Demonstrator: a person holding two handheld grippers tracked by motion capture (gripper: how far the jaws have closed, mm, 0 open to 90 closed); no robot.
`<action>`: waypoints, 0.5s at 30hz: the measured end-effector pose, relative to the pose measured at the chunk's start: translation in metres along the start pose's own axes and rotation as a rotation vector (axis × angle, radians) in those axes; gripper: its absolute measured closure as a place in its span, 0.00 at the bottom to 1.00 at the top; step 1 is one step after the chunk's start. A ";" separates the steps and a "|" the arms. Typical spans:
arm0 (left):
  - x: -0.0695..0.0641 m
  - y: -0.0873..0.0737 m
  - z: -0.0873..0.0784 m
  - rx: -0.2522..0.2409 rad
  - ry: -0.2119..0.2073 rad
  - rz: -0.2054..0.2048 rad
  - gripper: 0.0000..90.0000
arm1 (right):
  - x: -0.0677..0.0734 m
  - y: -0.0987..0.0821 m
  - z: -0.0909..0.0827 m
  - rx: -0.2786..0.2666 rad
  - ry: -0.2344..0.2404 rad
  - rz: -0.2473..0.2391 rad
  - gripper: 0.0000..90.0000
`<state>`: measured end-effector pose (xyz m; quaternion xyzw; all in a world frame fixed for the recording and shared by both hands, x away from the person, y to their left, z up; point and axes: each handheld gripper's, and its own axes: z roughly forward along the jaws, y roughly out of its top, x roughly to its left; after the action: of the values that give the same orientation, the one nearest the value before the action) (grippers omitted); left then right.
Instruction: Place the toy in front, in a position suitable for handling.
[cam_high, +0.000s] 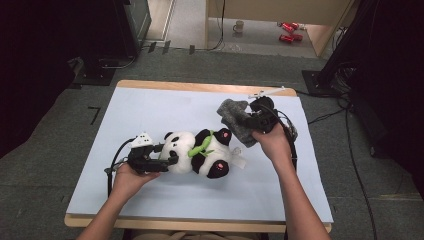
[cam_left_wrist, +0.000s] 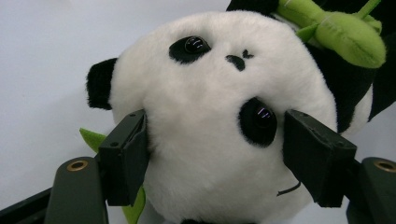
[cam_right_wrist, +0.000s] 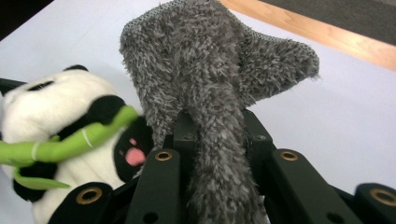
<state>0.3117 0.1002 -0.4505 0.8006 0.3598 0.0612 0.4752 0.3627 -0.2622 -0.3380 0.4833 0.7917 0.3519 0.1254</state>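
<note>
Left tongs (cam_left_wrist: 215, 158) squeezing the panda's (cam_high: 197, 152) head flat on the desk (cam_high: 150, 110), right tongs (cam_right_wrist: 212, 135) clamped on the grey cloth (cam_right_wrist: 210, 70) just beside it, so I'd keep the head pinned and bring the cloth over slow.

Table (cam_high: 150, 107): bore plush panda (cam_high: 200, 152) near centre | panda head lay between the jaws of my left gripper (cam_high: 167, 161), at its left | fuzzy cloth (cam_high: 235, 120) sat behind-right of panda, clamped in my right gripper (cam_high: 252, 122), off the table.

White-topped table (cam_high: 150, 110) with wooden edge, grey carpet floor (cam_high: 45, 175) — mug (cam_high: 239, 26), 2 red cans (cam_high: 289, 31) beyond
</note>
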 end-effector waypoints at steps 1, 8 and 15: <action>0.000 0.000 0.000 -0.001 -0.001 -0.002 0.30 | 0.000 0.000 0.000 0.000 0.000 0.000 0.82; 0.001 0.001 0.000 0.000 -0.001 -0.005 0.30 | 0.020 0.024 0.010 0.023 0.033 -0.027 0.82; 0.001 0.001 0.000 0.003 -0.003 -0.007 0.31 | 0.032 0.034 0.015 0.026 0.050 -0.052 0.82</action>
<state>0.3132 0.1005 -0.4501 0.8001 0.3619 0.0580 0.4748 0.3779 -0.2181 -0.3213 0.4555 0.8113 0.3501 0.1084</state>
